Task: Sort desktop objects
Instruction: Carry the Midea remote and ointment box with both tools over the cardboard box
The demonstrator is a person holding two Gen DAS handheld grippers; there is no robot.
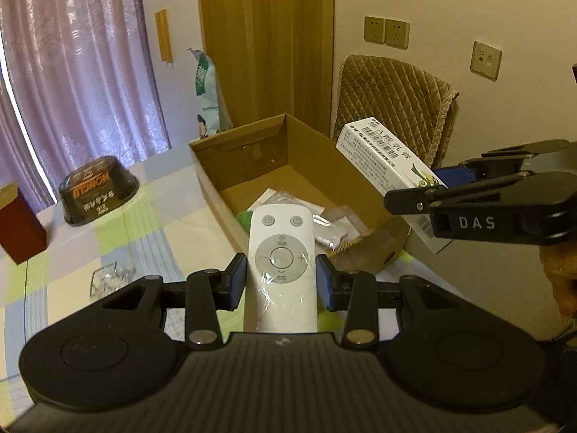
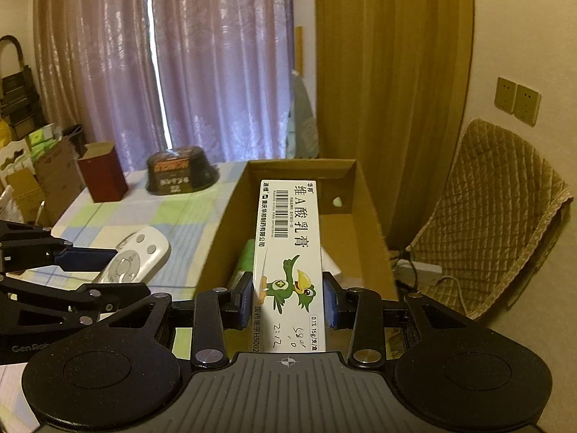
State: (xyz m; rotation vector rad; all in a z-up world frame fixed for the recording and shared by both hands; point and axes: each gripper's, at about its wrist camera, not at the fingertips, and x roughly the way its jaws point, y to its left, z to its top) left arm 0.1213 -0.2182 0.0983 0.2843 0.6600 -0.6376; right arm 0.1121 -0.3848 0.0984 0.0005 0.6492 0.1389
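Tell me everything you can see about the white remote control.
The white remote control is a slim, rounded plastic bar with two small round grey buttons at its far end and a grey circular pad below them. Clear film clings to its lower half. The left claw is shut on its sides, holding it face up, pointing toward the cardboard box, above the checked tablecloth.

Purple curtains (image 2: 202, 57), quilted chair (image 1: 393, 101), wall sockets (image 1: 386, 32)
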